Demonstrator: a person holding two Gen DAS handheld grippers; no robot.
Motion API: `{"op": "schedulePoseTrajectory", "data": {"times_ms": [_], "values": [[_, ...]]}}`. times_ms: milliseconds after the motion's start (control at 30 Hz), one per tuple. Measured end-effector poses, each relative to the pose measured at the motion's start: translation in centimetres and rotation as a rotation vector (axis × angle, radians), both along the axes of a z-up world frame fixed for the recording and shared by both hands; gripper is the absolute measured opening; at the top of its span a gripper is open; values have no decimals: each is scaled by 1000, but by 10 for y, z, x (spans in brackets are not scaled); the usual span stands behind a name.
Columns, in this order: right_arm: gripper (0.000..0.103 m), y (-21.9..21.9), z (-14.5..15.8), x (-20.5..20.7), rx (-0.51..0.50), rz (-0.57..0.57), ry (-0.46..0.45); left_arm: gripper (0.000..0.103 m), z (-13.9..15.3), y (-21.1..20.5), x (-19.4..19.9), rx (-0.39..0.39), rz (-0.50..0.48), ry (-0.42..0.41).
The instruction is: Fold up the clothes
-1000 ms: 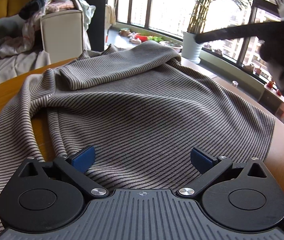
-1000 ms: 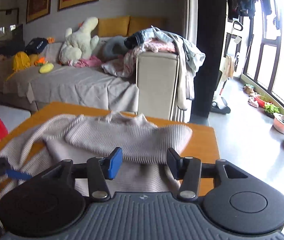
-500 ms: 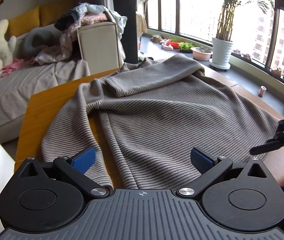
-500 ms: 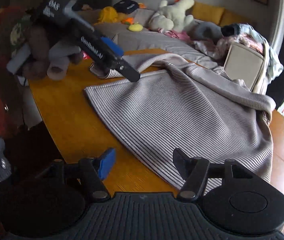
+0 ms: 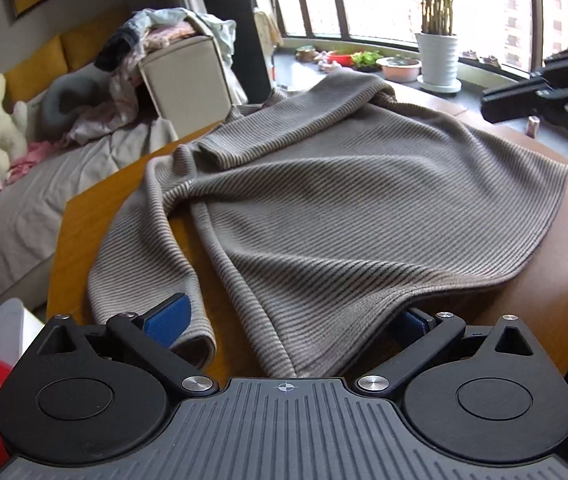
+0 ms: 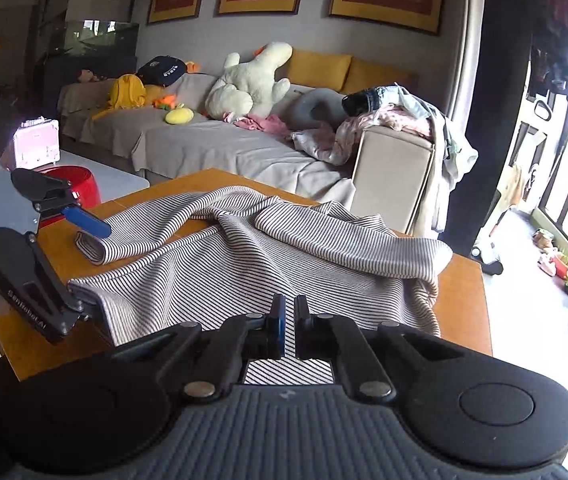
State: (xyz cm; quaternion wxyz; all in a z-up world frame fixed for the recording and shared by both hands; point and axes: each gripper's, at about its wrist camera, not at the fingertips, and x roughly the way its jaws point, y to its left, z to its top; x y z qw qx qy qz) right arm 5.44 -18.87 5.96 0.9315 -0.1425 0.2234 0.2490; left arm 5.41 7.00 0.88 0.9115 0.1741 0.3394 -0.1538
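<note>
Living room, orange wooden desk [image 5: 84, 232]; grey-covered sofa [image 6: 212, 148] with plush toys behind, windows to one side.

Striped ribbed sweater [image 5: 363, 208] lies spread and rumpled on desk, one sleeve [image 5: 136, 264] trailing to the near edge. Half a second back both tongs hovered open above the cloth; now left tongs [image 5: 289, 320] sit low at the hem, still wide open, one blue pad beside the cuff, the other tucked under the hem corner. Right tongs [image 6: 287, 320] have closed to a narrow slit, pinching the hem edge. Fabric is soft, fine-ribbed, with thin dark stripes on beige.
</note>
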Motion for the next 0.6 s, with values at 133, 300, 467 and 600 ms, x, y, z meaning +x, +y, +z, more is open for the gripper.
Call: {"op": "schedulePoseTrajectory", "data": {"times_ms": [133, 300, 467, 600], "values": [[13, -24, -7, -6, 4, -38, 40, 103, 5, -3, 5, 15, 1, -27], [39, -60, -23, -20, -66, -134, 78, 103, 8, 4, 7, 41, 36, -54], [49, -90, -42, -27, -75, -238, 136, 103, 23, 26, 7, 10, 108, -83], [52, -90, -52, -23, -28, -231, 170, 103, 33, 34, 5, 0, 108, -95]]}}
